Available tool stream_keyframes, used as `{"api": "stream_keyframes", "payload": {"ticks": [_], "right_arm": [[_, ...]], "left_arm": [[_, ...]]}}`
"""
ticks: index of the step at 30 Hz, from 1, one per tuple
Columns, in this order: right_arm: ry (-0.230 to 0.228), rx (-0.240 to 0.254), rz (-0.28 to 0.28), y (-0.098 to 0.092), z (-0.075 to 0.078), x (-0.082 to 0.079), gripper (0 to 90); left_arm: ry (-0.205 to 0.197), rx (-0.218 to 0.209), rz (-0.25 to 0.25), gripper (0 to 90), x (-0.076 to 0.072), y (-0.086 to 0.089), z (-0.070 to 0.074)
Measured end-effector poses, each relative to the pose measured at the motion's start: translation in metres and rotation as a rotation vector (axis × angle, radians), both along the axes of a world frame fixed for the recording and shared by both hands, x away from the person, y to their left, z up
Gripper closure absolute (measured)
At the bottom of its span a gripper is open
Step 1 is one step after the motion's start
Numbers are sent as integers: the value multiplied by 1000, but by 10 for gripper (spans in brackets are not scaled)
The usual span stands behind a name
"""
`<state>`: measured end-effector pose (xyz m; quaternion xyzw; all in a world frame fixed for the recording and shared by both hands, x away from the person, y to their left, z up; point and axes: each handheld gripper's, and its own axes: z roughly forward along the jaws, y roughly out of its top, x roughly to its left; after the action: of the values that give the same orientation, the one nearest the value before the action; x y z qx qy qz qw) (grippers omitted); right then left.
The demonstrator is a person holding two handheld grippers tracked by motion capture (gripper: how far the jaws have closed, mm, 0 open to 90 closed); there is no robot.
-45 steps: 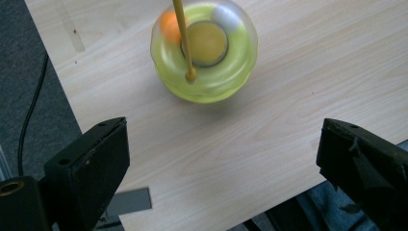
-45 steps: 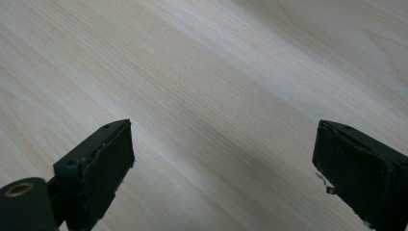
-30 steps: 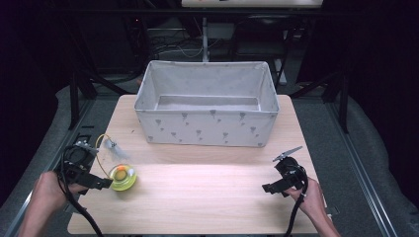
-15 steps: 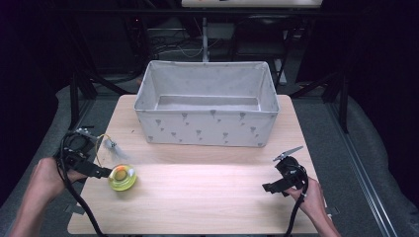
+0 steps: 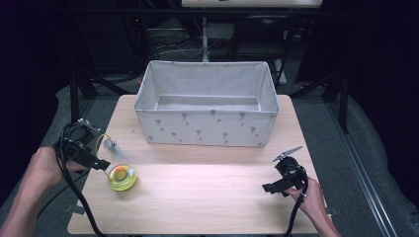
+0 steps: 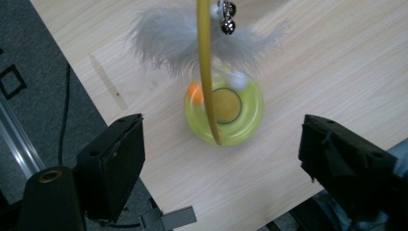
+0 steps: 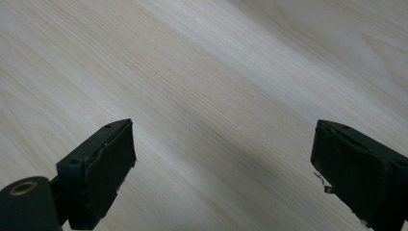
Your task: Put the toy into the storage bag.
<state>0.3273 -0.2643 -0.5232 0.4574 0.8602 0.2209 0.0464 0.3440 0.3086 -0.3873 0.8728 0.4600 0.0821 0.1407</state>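
The cat toy [image 5: 121, 176] sits near the table's [image 5: 207, 197] front-left corner: a yellow-green translucent ring base with an orange ball [image 6: 195, 93] and a white ball in its track, and a thin yellow wand [image 6: 207, 72] arcing up from its hub to a grey feather tuft [image 6: 168, 41] with small bells. The left gripper [image 5: 101, 164] hovers just left of it at the table's left edge, jaws parted and empty; they have just been closing a little, nothing between them. In the left gripper view the base lies between the jaw lines but below them, untouched.

Likely light, hard plastic, smooth and a bit slippery at the rim. The wand looks springy and the feather limp, so both are poor holds. The best purchase is probably across the ring's outer wall.

The right gripper [image 5: 267, 187] rests near the front-right corner, jaws wide, holding nothing. The grey fabric bin [image 5: 205, 129] stands along the far edge.
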Motion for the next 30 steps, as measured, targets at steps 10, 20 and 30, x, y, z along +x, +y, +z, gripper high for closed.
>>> {"api": "stream_keyframes", "payload": {"ticks": [10,20,30], "right_arm": [[6,7,-4,0,0,0,82],[9,-13,5,-1,0,1,84],[12,-16,7,-1,0,1,85]], "left_arm": [[-1,31,-11,411,6,-1,13],[9,71,-32,638,11,-7,20],[1,86,-33,779,10,-8,21]]}}
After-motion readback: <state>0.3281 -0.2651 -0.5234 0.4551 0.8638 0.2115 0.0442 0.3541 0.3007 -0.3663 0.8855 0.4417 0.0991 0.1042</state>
